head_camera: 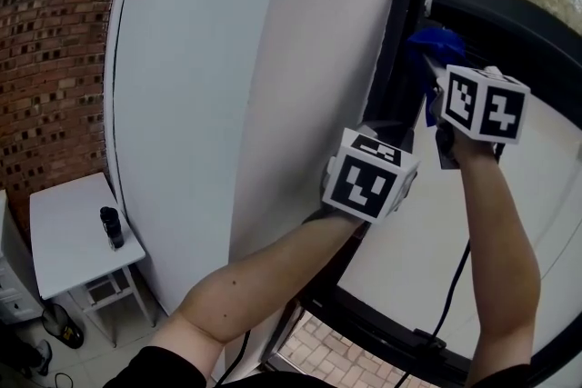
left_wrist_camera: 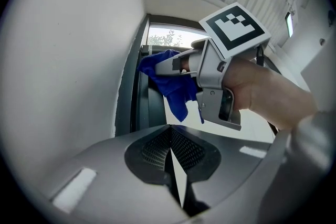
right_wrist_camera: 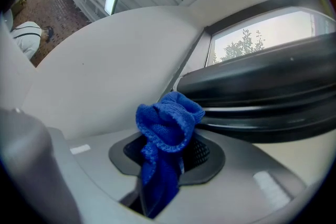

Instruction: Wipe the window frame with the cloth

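A blue cloth [right_wrist_camera: 167,136] is bunched between the jaws of my right gripper [right_wrist_camera: 169,150], which is shut on it. The cloth's top touches the black window frame [right_wrist_camera: 262,97] where it meets the white wall. In the head view the right gripper [head_camera: 453,101] is raised, pressing the cloth [head_camera: 436,45] against the frame [head_camera: 400,59]. My left gripper [head_camera: 368,177] hangs lower and to the left, beside the frame. Its jaws are shut with nothing in them [left_wrist_camera: 170,134]. In the left gripper view the right gripper [left_wrist_camera: 210,73] carries the cloth [left_wrist_camera: 170,84] against the frame [left_wrist_camera: 137,97].
A broad white wall [head_camera: 209,77] fills the left of the window. Far below stand a small white table [head_camera: 68,232] with a dark object [head_camera: 111,227] on it and a brick wall [head_camera: 45,32]. A black cable [head_camera: 450,295] hangs by my right arm.
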`<control>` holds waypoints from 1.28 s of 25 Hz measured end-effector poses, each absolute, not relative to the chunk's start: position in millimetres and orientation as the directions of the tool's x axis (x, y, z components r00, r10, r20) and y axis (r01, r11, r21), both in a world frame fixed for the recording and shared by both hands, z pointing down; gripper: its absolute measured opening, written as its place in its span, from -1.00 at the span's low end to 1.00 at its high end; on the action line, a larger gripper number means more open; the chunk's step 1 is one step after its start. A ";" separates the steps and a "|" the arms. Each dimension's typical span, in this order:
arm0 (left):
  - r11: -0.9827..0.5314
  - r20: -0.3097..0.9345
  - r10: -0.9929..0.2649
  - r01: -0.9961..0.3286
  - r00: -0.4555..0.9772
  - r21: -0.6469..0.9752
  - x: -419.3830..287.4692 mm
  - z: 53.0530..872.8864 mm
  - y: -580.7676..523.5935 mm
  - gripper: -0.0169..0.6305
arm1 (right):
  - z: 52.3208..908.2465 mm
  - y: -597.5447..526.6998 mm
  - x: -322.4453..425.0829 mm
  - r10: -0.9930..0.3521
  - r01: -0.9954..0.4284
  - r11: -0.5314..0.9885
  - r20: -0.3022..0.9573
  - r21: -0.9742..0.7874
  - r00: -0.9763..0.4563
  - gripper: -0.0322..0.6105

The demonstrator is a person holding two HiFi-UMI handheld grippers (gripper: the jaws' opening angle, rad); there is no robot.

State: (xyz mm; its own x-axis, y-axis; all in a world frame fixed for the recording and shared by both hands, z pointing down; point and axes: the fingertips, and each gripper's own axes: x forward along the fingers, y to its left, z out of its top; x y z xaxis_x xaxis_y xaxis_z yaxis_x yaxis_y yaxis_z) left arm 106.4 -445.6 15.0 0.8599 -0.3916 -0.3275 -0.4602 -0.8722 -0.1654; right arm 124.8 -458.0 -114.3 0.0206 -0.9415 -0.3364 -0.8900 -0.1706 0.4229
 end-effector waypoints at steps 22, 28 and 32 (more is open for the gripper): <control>-0.898 -0.323 -0.345 -0.410 0.881 -0.161 93.4 28.8 -420.9 -0.98 | -116.4 -434.9 105.6 -0.931 -0.913 -0.123 -0.364 0.389 -0.030 -0.46; -0.909 -0.287 -0.332 -0.386 0.899 -0.155 85.0 83.2 -394.1 -0.97 | -62.1 -392.7 97.5 -0.933 -0.921 -0.079 -0.353 0.381 -0.066 -0.46; -0.910 -0.274 -0.353 -0.397 0.895 -0.123 70.0 107.6 -382.3 -0.97 | -24.7 -361.0 88.7 -0.938 -0.919 -0.057 -0.336 0.390 -0.085 -0.46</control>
